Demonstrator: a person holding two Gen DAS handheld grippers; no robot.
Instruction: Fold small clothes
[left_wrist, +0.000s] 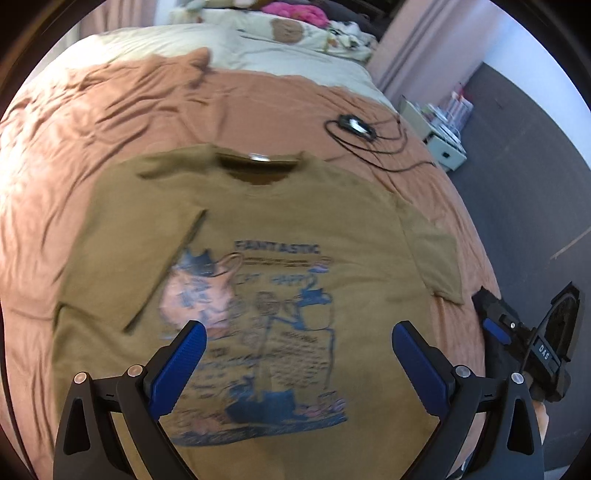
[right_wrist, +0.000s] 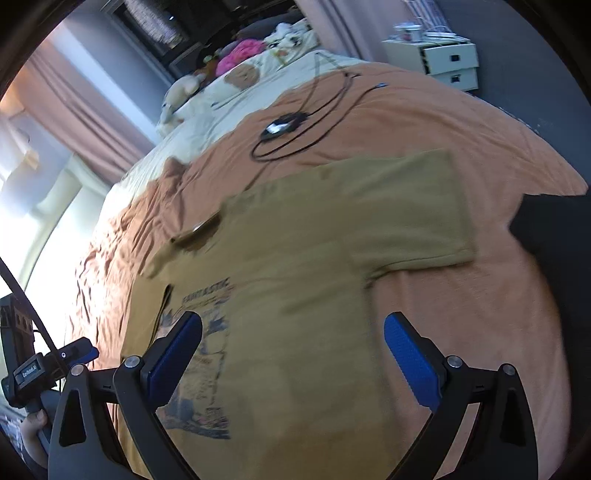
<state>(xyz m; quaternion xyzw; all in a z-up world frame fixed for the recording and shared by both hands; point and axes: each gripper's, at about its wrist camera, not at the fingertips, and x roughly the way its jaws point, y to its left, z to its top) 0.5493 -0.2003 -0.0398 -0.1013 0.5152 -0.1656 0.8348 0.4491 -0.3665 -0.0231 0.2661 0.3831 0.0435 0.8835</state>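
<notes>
Nearest, the left gripper (left_wrist: 297, 341) stands with its blue-padded jaws spread wide and nothing between them; the printed chest of the T-shirt (left_wrist: 280, 229) lies below and beyond the fingertips, apart from both pads as far as the blurred picture lets me judge. Likewise the right gripper (right_wrist: 293, 332) is released, jaws wide, hovering over the shirt's right-hand half with plain cloth and the edge of the print under the gap.

Seen from the left wrist, the mustard-brown T-shirt is spread face up on the orange bedspread (left_wrist: 92, 110), neck hole away from the grippers. One sleeve (left_wrist: 147, 266) is folded in over the chest, its edge running diagonally beside the print; the other sleeve (left_wrist: 432, 254) lies flat and outward. In the right wrist view that outstretched sleeve (right_wrist: 413, 206) reaches toward the bed's edge.

The print reads "FANTASTIC" in blue capitals above a drawing; smaller lines beneath are too blurred to read. At the right edge of the left wrist view the other gripper's body carries a label that looks like "DAS".

Farther off, a small black device (left_wrist: 354, 125) with looped cable rests on the bedspread past the collar. Beyond it lie a cream duvet (left_wrist: 258, 40), something pink (left_wrist: 295, 13), and white drawers (right_wrist: 447, 62) by the wall.
</notes>
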